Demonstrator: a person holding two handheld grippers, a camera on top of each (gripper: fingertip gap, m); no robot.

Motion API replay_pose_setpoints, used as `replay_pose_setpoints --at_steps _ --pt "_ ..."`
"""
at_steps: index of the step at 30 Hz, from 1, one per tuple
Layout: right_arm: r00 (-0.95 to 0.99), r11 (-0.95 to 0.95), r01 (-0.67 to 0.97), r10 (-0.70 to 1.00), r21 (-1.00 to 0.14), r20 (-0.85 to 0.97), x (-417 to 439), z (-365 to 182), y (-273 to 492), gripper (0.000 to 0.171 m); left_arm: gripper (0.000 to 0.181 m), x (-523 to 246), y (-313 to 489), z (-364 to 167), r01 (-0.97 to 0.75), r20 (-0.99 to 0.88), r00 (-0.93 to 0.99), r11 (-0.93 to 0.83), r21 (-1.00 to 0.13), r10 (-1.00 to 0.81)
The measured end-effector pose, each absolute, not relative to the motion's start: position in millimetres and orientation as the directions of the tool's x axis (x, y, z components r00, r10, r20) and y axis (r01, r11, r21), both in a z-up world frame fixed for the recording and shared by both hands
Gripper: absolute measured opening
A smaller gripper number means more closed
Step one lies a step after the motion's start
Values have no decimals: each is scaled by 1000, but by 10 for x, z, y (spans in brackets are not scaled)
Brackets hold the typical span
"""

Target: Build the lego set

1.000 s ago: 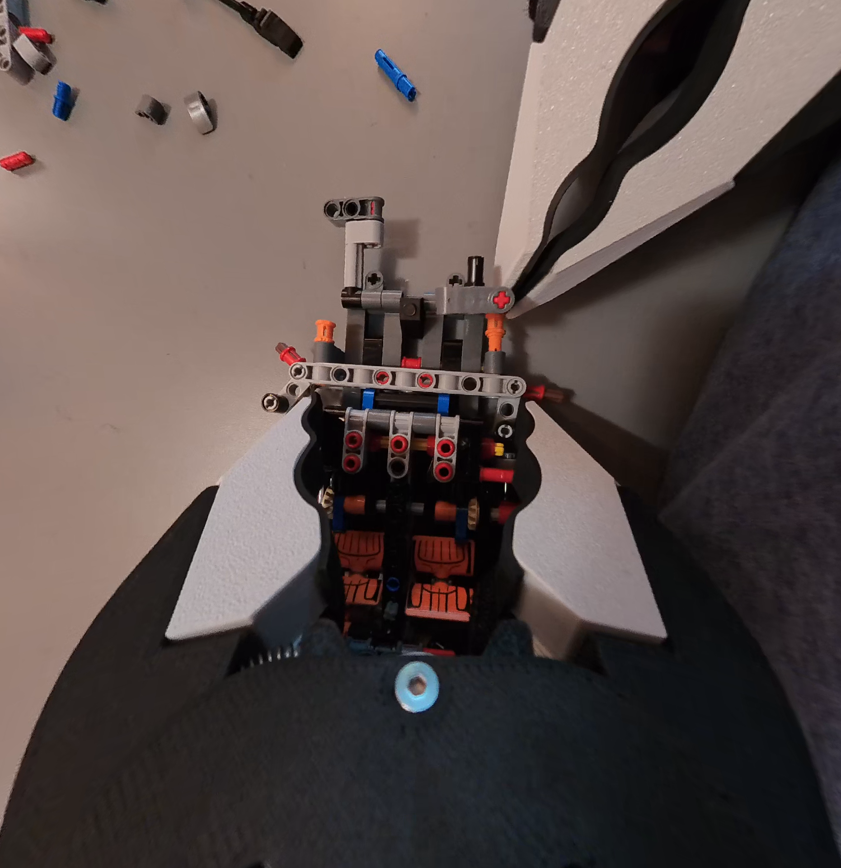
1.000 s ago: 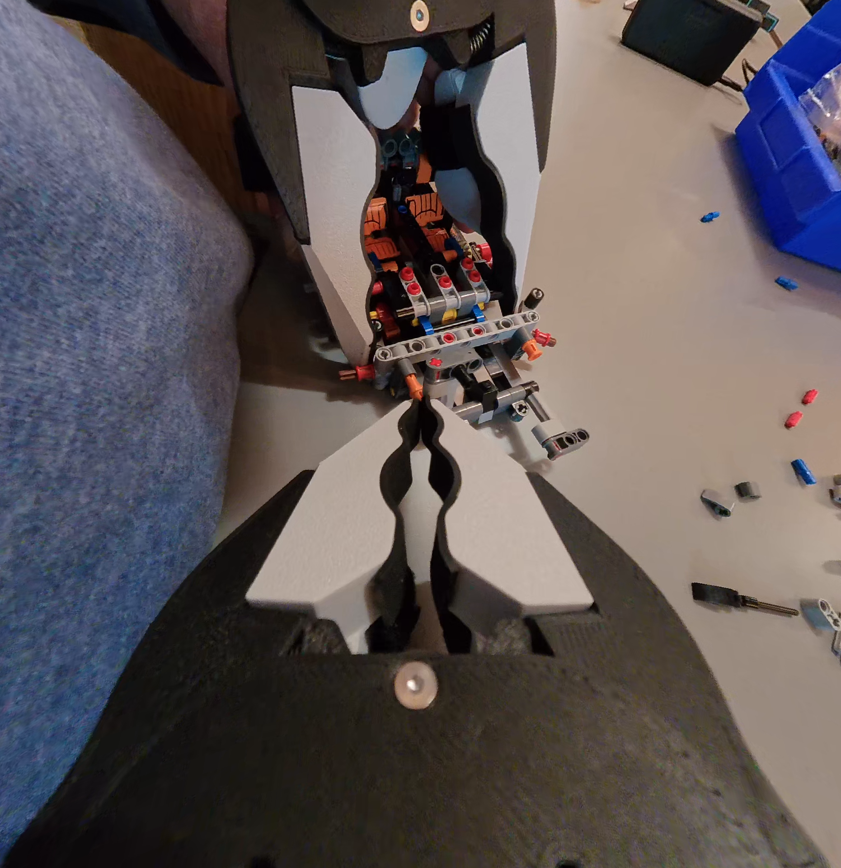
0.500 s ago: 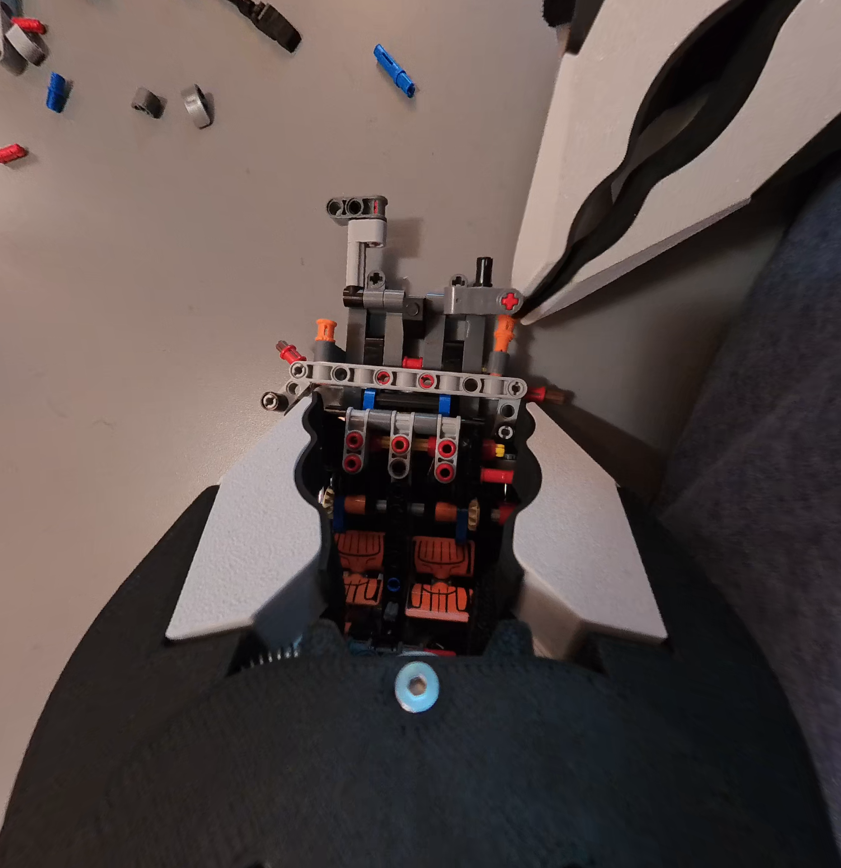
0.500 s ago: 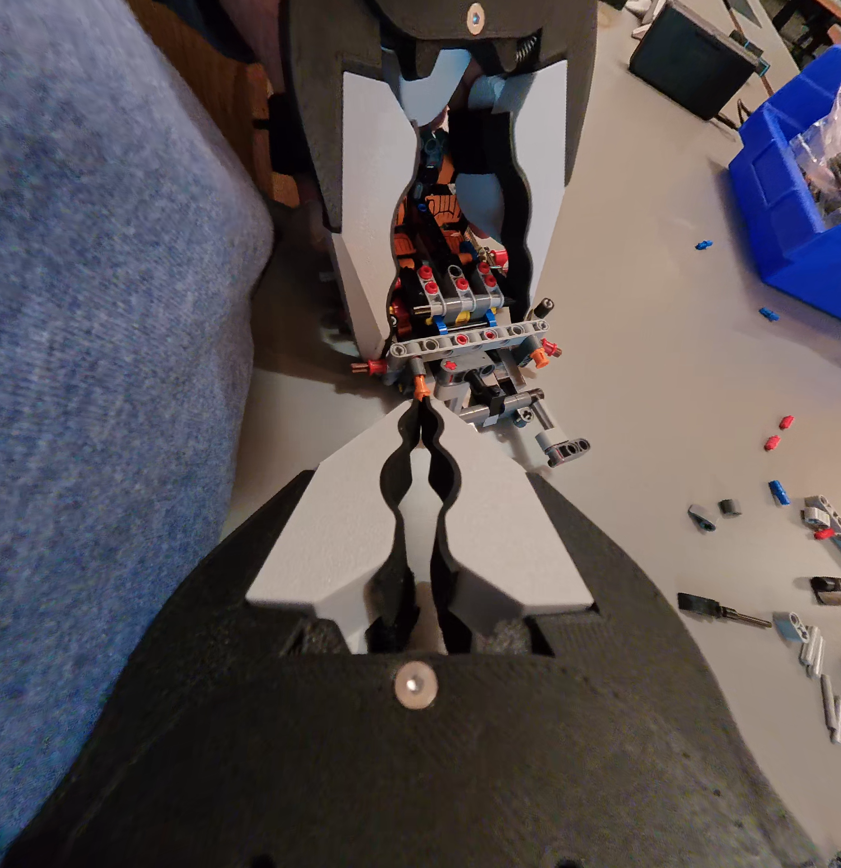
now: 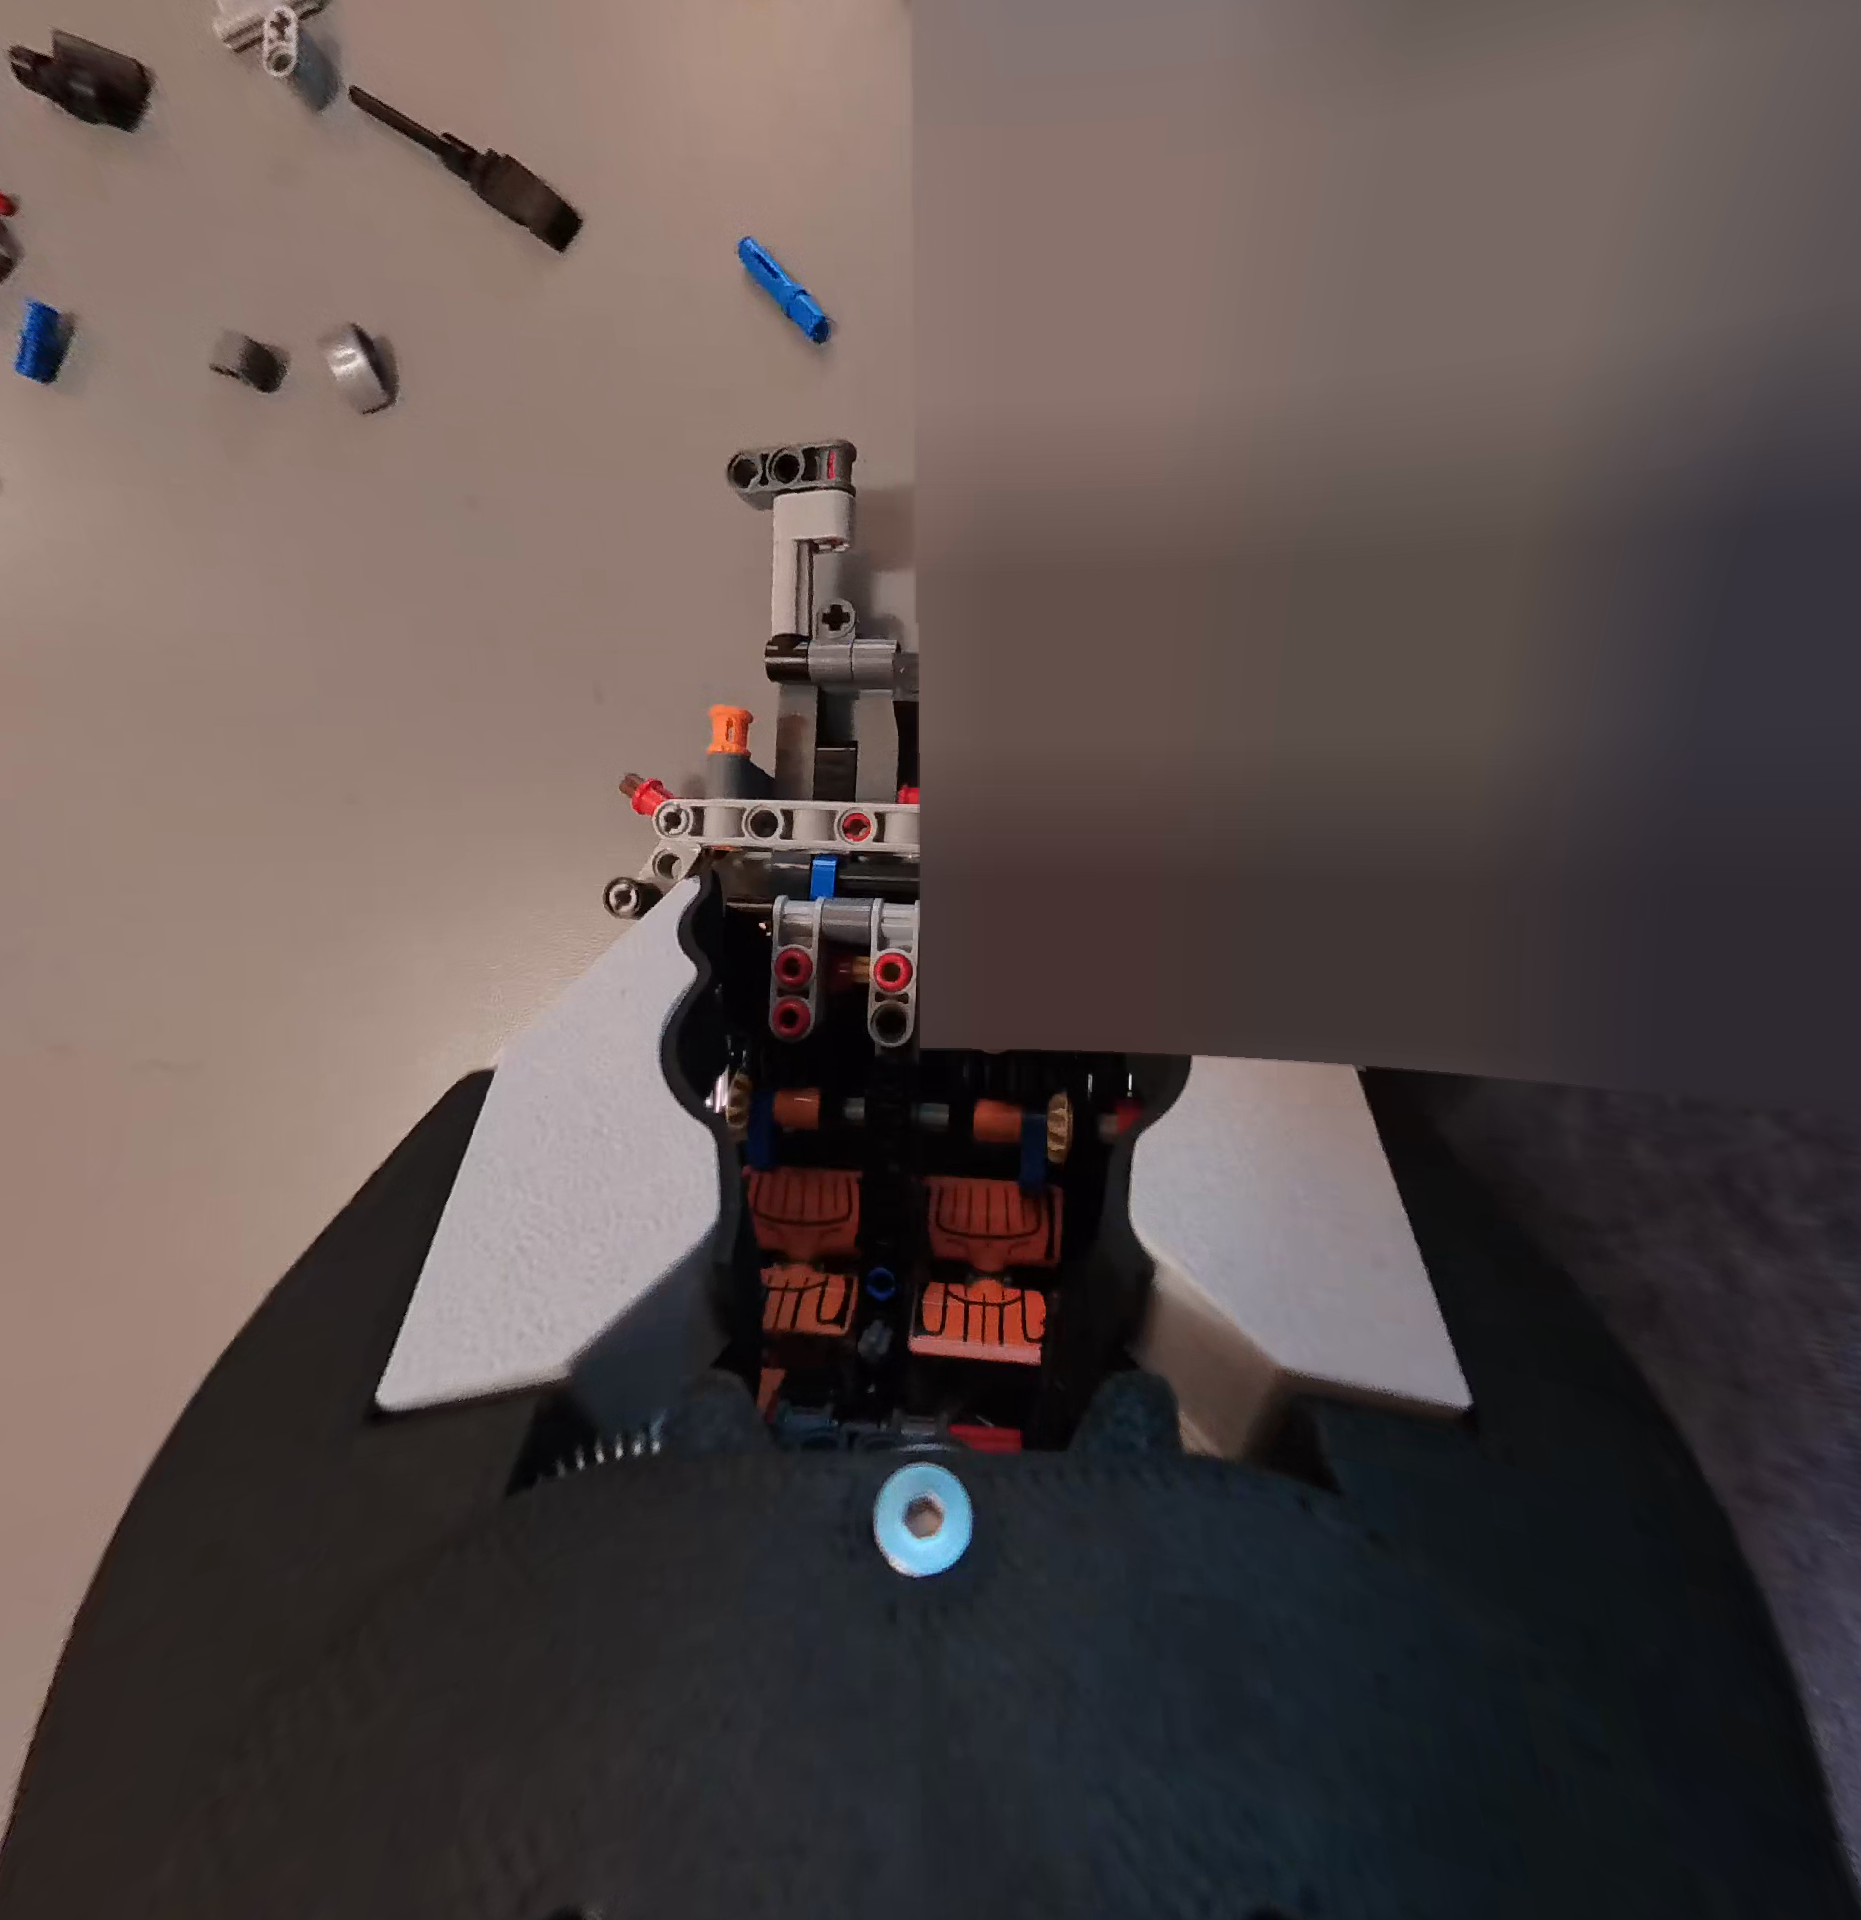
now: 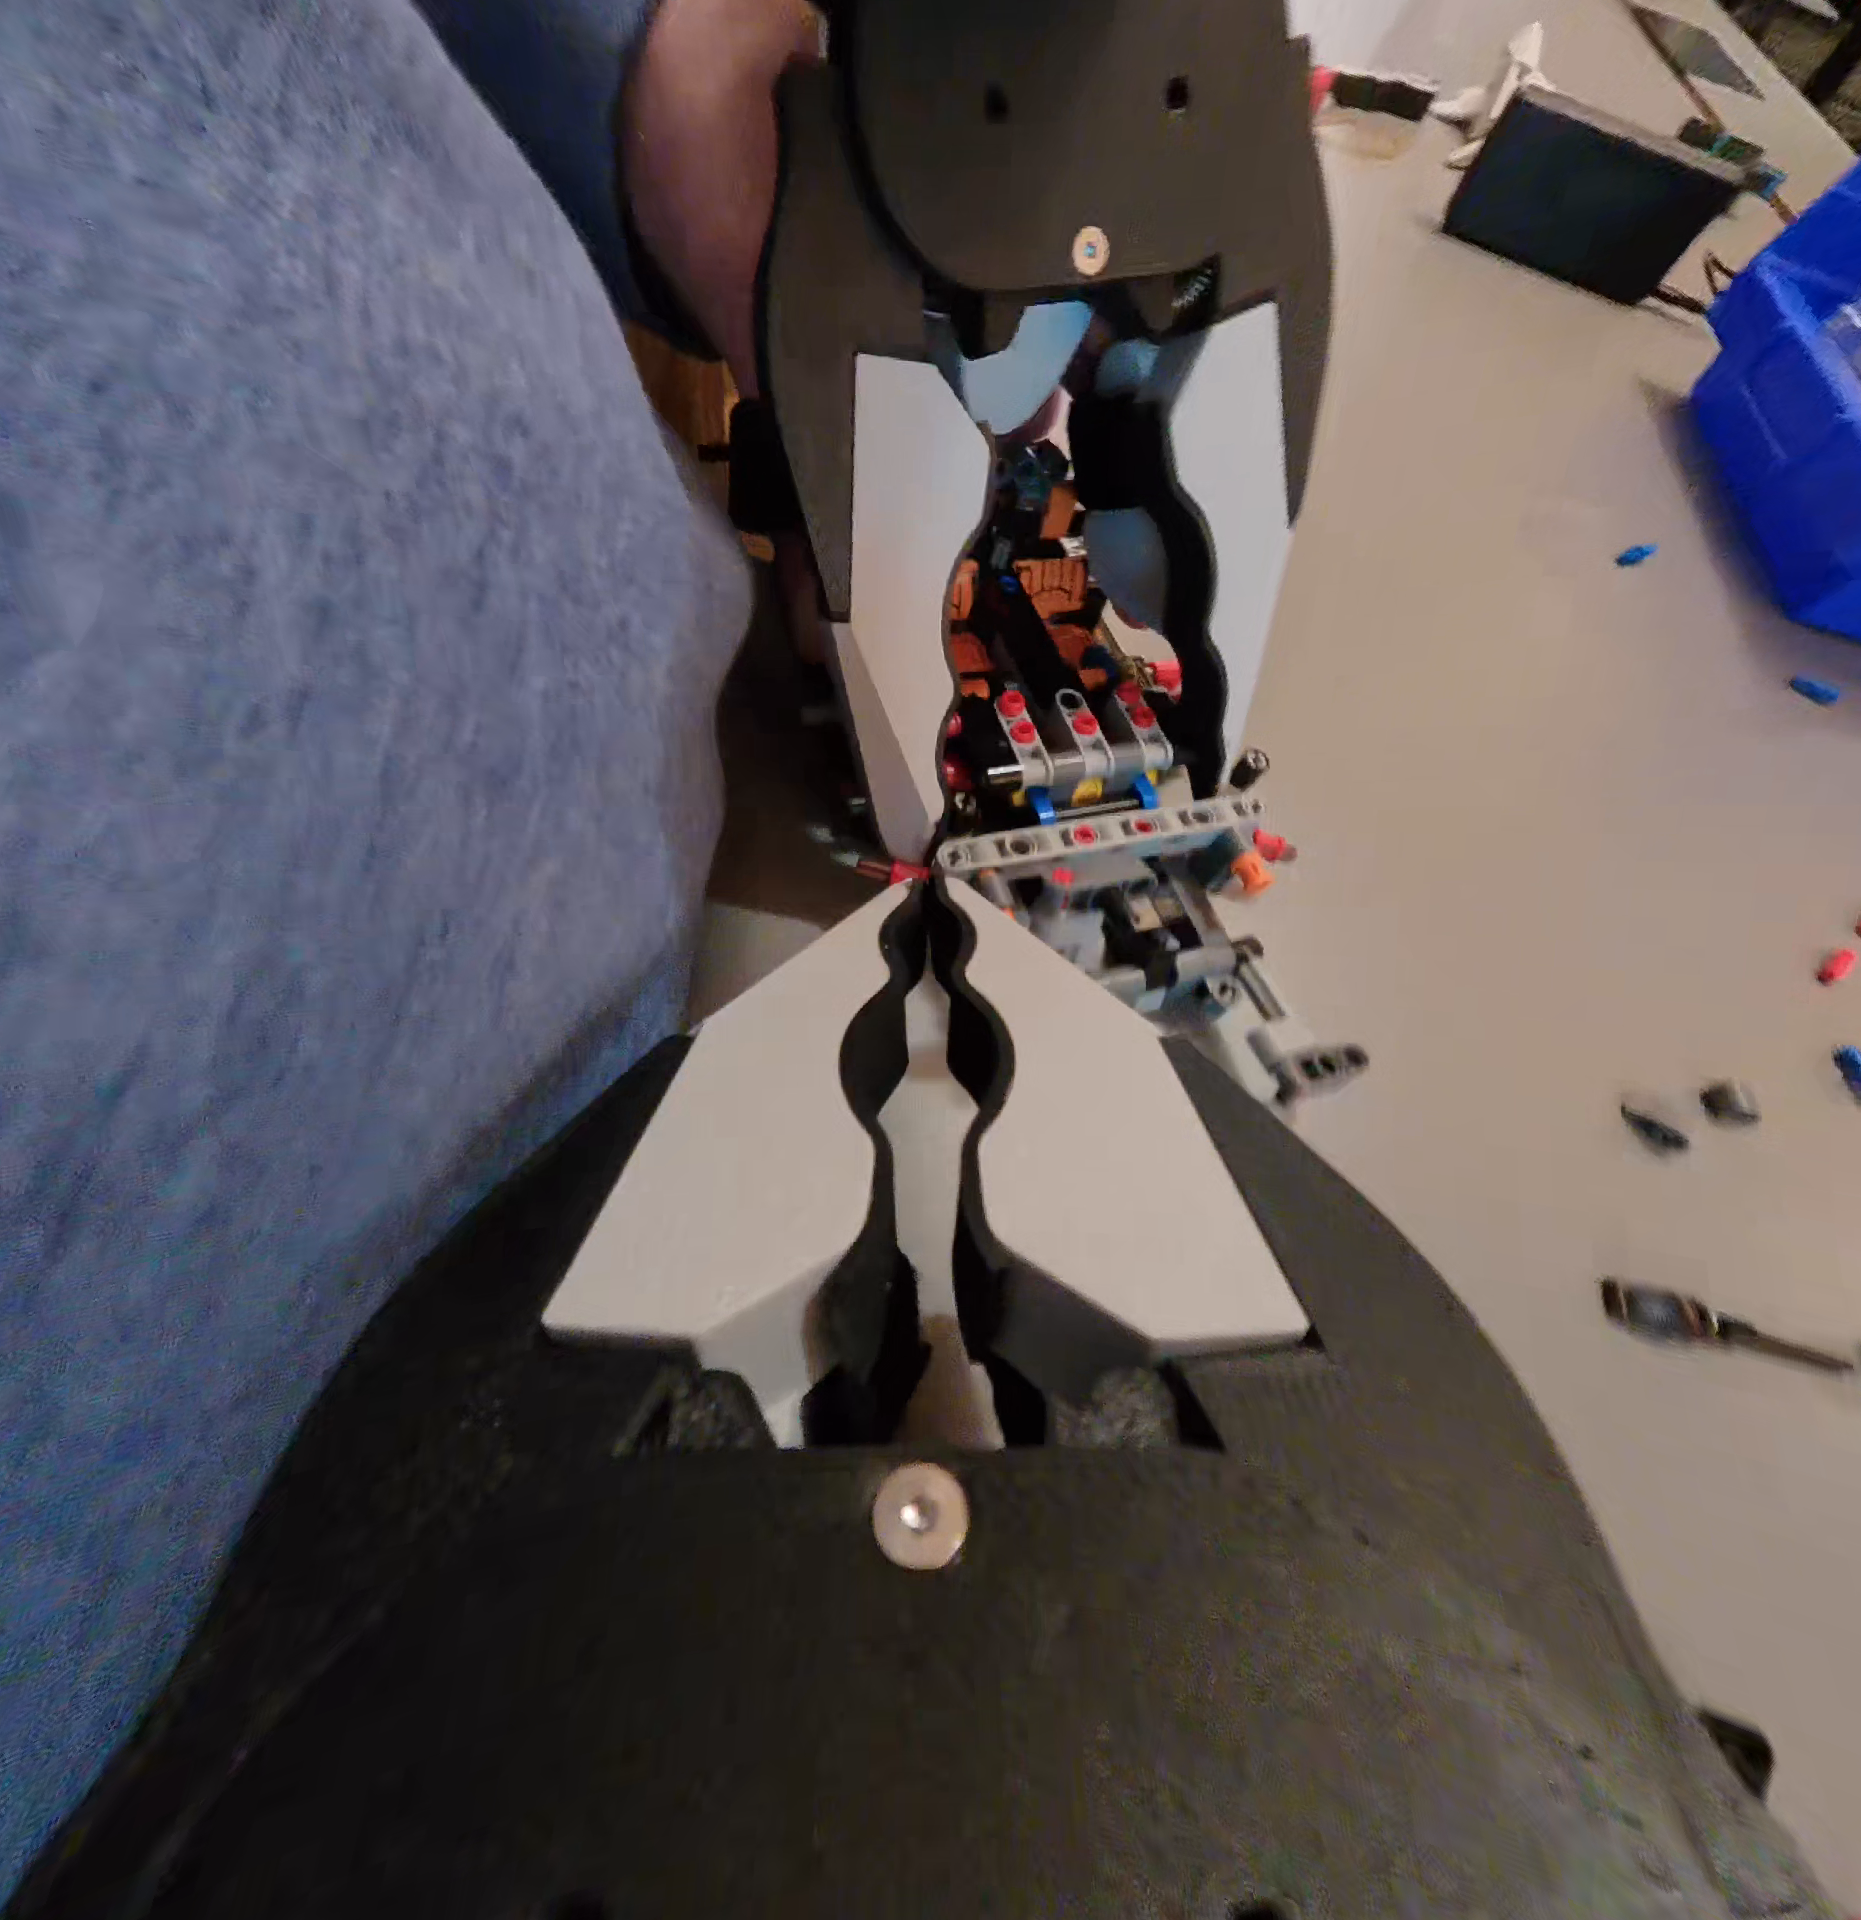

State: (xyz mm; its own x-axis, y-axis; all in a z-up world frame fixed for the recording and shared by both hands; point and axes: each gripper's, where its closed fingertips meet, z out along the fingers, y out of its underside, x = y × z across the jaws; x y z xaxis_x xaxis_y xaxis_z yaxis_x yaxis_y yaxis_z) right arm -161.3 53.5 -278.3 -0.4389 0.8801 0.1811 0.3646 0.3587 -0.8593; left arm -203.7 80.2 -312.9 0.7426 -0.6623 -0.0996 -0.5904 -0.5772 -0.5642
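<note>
Clamping the lego model, left gripper faces right gripper, fingers seemingly pinching its red edge pin.

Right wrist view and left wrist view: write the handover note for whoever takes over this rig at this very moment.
Left gripper: shut on the half-built grey, black and orange Lego vehicle chassis, nose out over the grey table.
Right gripper: jaws closed, tips at the small red pin on the chassis side; whether it grips it cannot be told.
Done: frame, orange seats, front beam.
Left: loose parts lie unused, including a blue pin and a black axle piece; a blue bin is at the far right.
</note>
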Motion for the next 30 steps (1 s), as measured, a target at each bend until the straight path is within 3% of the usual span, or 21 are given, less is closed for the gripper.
replay_pose_setpoints --at_steps 8,17,30 --pt "-290 286 480 944 -829 158 -1582 -2917 802 8 76 -2058 823 -3134 -590 -131 756 -581 -560 -641" --pt "-318 312 491 933 -814 166 -1668 -2958 732 0 77 -2059 835 -3135 -593 -145 759 -581 -558 -635" --pt "-299 268 527 947 -807 119 -1670 -2992 785 8 80 -2061 839 -3147 -592 -133 760 -594 -544 -636"
